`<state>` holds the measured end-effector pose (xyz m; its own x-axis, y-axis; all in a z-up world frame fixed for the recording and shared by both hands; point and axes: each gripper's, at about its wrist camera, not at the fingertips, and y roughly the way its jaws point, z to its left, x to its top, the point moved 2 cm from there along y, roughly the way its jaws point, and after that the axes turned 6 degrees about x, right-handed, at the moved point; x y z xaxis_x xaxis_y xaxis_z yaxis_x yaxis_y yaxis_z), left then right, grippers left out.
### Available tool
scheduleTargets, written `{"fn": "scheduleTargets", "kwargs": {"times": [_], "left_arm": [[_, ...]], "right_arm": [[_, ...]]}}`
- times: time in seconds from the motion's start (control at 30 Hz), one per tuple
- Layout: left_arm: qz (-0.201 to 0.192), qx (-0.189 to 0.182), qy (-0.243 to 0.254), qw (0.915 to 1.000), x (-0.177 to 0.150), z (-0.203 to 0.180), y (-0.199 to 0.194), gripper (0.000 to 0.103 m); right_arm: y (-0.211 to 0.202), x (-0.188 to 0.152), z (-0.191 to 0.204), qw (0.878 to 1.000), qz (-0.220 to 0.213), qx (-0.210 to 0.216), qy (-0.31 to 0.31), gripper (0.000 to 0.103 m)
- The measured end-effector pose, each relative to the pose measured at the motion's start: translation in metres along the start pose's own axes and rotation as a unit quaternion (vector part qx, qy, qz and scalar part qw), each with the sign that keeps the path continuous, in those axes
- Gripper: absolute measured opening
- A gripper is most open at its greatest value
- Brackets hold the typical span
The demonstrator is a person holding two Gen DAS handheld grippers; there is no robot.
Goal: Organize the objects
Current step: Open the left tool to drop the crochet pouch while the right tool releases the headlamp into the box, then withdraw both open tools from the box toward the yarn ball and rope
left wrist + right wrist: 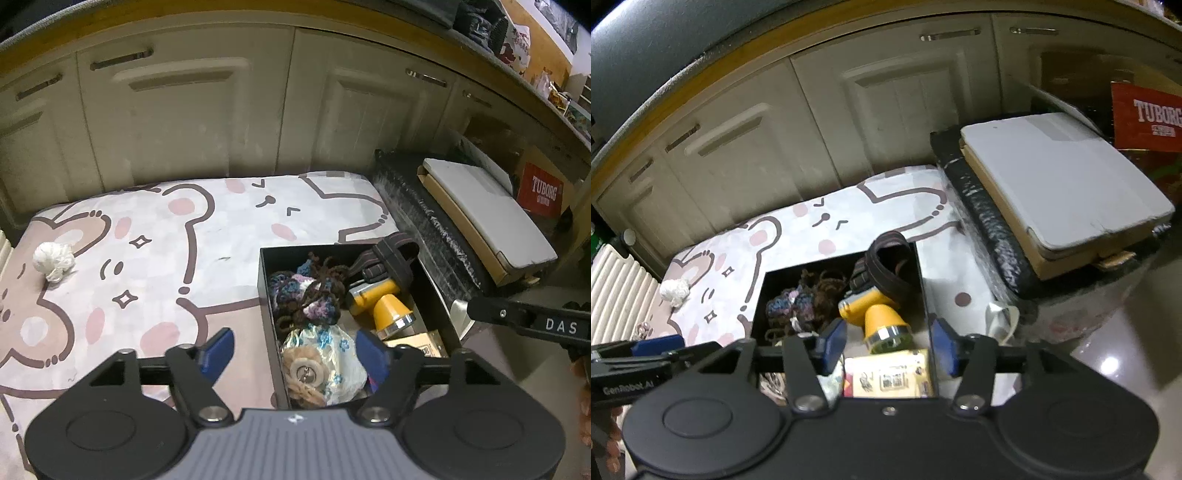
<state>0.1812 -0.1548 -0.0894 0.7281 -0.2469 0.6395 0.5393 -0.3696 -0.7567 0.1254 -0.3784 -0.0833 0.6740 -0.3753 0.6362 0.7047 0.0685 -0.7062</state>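
Left hand-held gripper [291,350]: jaws spread apart, nothing between the blue pads, hanging over the box's left wall.
Right hand-held gripper [888,349]: jaws apart, empty, above the box's near end.
Black box [266,295]: lower right of frame, on the cartoon mat [147,240].
Inside: yellow flashlight [384,302], crocheted yarn pieces [306,291], floral bag [325,354].
White wad [53,260]: left on the mat, well apart.

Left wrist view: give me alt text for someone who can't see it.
The open left gripper hovers empty over a black box holding a yellow flashlight, crocheted yarn pieces and a floral bag. The box sits on a cartoon-bear mat, where a white crumpled wad lies apart.
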Motion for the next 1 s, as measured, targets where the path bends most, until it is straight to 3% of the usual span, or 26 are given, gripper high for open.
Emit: {"fn": "scheduleTargets", "kwargs": {"times": [0.17,0.4,1.0], "left_arm": [[-0.008,0.021,-0.002,0.9997,-0.005,0.002,-0.004,0.101],[-0.005,0.043,-0.008,0.999,-0.008,0.009,-0.003,0.103],[-0.007,0.056,-0.032,0.9979,-0.008,0.032,-0.012,0.103]], "right_arm": [[-0.007,-0.004,0.001,1.0,-0.008,-0.018,-0.01,0.075],[-0.012,-0.007,0.003,0.998,-0.017,-0.045,-0.034,0.101],[-0.001,-0.007,0.011,0.997,-0.004,-0.06,-0.046,0.103]]}}
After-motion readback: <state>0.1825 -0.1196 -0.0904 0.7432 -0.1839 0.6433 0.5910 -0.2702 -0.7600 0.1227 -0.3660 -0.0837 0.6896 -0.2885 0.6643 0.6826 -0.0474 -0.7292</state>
